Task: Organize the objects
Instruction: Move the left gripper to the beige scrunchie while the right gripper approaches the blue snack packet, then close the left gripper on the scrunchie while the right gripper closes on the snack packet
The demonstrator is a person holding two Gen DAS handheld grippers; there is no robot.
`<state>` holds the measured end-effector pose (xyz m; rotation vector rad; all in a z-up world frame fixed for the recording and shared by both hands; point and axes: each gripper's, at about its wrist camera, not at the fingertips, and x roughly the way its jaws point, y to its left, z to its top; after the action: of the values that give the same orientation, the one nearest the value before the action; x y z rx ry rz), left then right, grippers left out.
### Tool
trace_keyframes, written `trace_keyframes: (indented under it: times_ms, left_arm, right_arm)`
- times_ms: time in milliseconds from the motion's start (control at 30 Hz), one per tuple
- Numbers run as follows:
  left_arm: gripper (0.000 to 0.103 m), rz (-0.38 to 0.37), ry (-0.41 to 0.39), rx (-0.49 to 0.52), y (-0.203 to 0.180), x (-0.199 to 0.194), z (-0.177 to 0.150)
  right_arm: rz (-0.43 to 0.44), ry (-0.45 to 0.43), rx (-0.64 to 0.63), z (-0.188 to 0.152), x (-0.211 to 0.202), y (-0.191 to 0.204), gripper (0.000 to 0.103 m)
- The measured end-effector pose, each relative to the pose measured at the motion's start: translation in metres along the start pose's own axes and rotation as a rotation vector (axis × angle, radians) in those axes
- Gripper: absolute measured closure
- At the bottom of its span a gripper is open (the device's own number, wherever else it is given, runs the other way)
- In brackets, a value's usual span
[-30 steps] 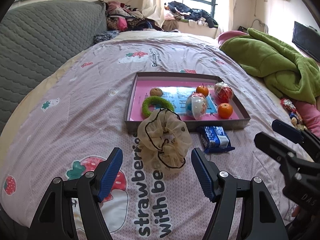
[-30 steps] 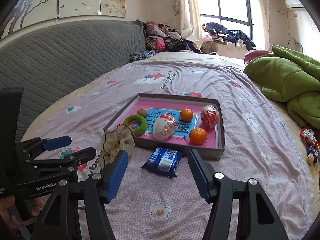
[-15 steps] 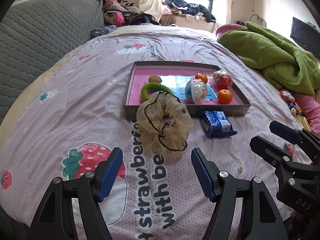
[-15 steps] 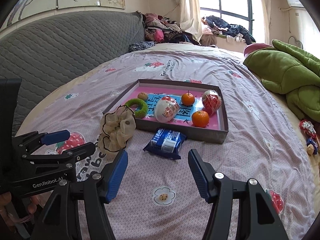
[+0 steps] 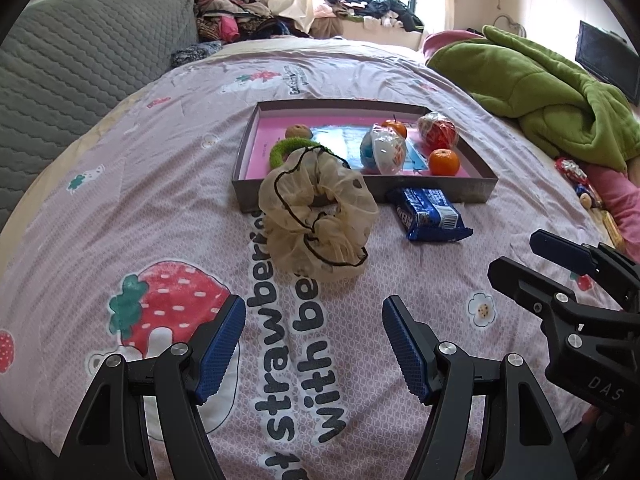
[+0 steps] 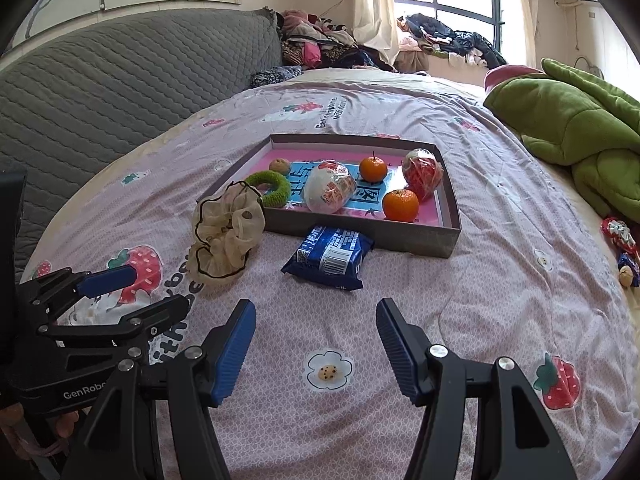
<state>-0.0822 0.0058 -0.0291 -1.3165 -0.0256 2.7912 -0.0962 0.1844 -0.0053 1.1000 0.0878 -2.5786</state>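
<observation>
A pink bedsheet [image 5: 192, 216] printed with strawberries carries everything here, and the count runs from left to right. One cream scrunchie [image 5: 316, 216] with a dark edge lies on the sheet, touching the near left corner of the one shallow grey box [image 5: 436, 194] with its pink floor. Inside that box, at its left end, sit one green scrunchie [image 5: 289, 148] and, just beyond it, one small brown round thing [image 5: 298, 131] too small to name. Near the middle lies one white and blue wrapped ball [image 5: 384, 150]. Two oranges follow: one orange [image 5: 394, 128] toward the far wall and one orange [image 5: 444, 161] near the front wall on the right. One red wrapped ball [image 5: 437, 130] fills the far right corner. Outside the box, just beside its near wall, lies one blue snack packet [image 6: 330, 256]. Far right on the bed is one green blanket [image 5: 536, 80], with a few small wrapped things beside it, too blurred to count. The left gripper [image 5: 314, 340] hangs above the sheet on the near side of the cream scrunchie, its two blue pads spread wide with nothing between them. The right gripper [image 6: 316, 336] hangs on the near side of the blue packet, likewise spread and empty.
</observation>
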Motion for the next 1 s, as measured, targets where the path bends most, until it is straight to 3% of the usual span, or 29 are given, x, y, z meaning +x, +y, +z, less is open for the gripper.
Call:
trace_keyframes:
  times_ms: [1000]
  left_arm:
    - [0.030, -0.028, 0.005, -0.004, 0.002, 0.035, 0.013]
  right_arm:
    - [0.009, 0.069, 0.084, 0.018, 0.047, -0.012, 0.041]
